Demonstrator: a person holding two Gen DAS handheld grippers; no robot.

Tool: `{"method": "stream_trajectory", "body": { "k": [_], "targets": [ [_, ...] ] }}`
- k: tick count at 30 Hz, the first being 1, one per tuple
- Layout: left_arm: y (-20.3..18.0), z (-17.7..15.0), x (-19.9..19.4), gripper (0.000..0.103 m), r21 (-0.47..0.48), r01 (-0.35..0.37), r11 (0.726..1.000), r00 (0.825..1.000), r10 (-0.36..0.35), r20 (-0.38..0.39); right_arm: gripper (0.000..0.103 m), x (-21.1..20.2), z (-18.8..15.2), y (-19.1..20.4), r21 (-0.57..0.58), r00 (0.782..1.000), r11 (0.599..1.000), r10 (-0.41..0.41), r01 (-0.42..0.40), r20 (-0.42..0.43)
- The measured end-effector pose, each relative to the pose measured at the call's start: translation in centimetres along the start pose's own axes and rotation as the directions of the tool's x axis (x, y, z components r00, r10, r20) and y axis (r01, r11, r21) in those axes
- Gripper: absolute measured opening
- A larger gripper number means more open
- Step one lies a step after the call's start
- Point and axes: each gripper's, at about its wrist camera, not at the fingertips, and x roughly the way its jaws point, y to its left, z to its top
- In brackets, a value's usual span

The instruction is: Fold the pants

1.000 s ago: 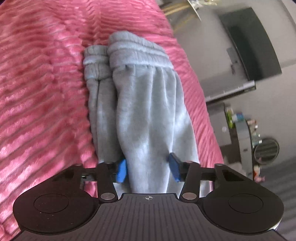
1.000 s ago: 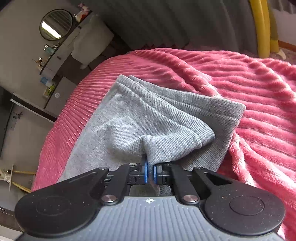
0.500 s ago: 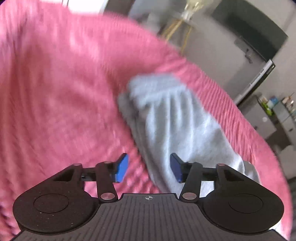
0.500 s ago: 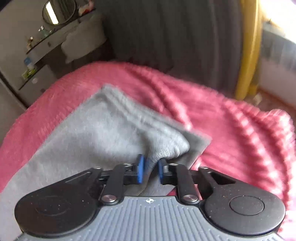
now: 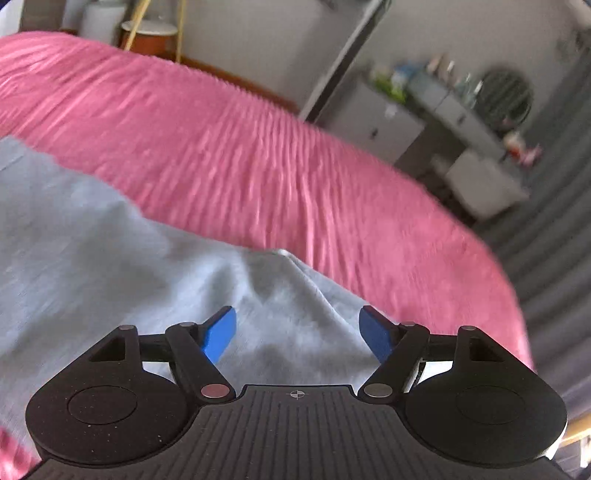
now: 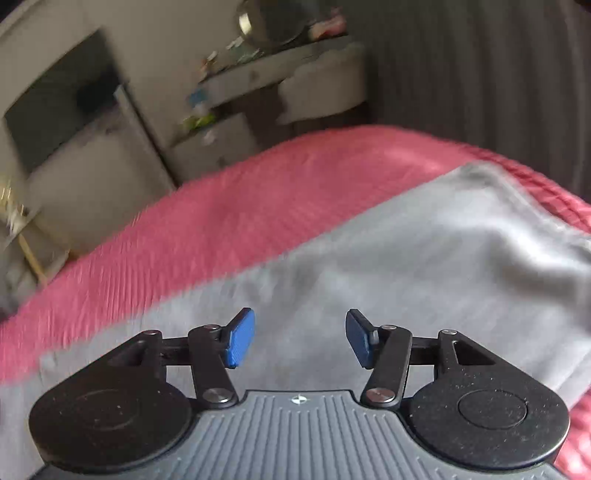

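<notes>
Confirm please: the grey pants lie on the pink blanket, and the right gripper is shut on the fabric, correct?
Not quite. The right gripper is open, as the right wrist view shows: its blue fingers stand apart above the grey pants, gripping nothing. The pants do lie on the pink blanket.

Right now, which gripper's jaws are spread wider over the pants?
The left gripper: its jaws gape wider than the right gripper; both hold nothing above the grey pants.

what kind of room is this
Most likely a bedroom. Grey pants lie on a bed with a pink ribbed blanket. Beyond it stand a dressing table with a round mirror and small bottles, beside a grey curtain.
</notes>
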Motion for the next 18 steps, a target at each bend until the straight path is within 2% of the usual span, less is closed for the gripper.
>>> {"method": "stream_trajectory", "body": {
  "k": [2, 4, 5, 8, 10, 12, 16, 18],
  "targets": [
    [-0.7, 0.5, 2.6, 0.076, 0.051, -0.044, 0.998, 0.999, 0.046, -0.024, 0.055, 0.7, -0.6, 0.6, -0.054, 0.999, 0.998, 0.022, -0.024, -0.024],
    [-1.1, 0.6, 4.8, 0.071, 0.074, -0.093, 0.993, 0.993, 0.098, -0.065, 0.057, 0.7, -0.7, 0.3, -0.085, 1.0, 0.996, 0.002, -0.001, 0.005],
    [-1.4, 0.8, 6.0, 0.066, 0.082, -0.107, 0.991, 0.989, 0.115, -0.098, 0.063, 1.0, -0.8, -0.2, -0.094, 1.0, 0.995, -0.016, 0.018, 0.022],
    [-2.2, 1.2, 8.5, 0.062, 0.124, -0.159, 0.98, 0.975, 0.175, -0.134, 0.068, 2.2, -0.9, -1.7, -0.102, 0.999, 0.994, -0.042, 0.042, 0.006],
    [-2.3, 1.5, 9.0, 0.052, 0.163, -0.208, 0.965, 0.965, 0.229, -0.125, 0.075, 2.4, -0.7, -0.9, -0.13, 0.999, 0.991, -0.041, 0.044, 0.025],
    [-2.4, 1.9, 9.3, 0.024, 0.175, -0.237, 0.956, 0.959, 0.259, -0.114, 0.084, 2.9, -1.0, -0.4, -0.165, 0.999, 0.986, -0.035, 0.038, 0.023],
    [-2.3, 3.1, 10.4, 0.013, 0.186, -0.243, 0.952, 0.956, 0.267, -0.12, 0.086, 3.6, -1.0, 0.8, -0.208, 0.999, 0.977, -0.042, 0.047, 0.026],
    [-2.9, 3.6, 9.8, 0.007, 0.186, -0.255, 0.949, 0.961, 0.27, -0.061, 0.086, 3.7, -1.0, 1.1, -0.204, 0.999, 0.978, -0.039, 0.043, 0.026]
  ]
}}
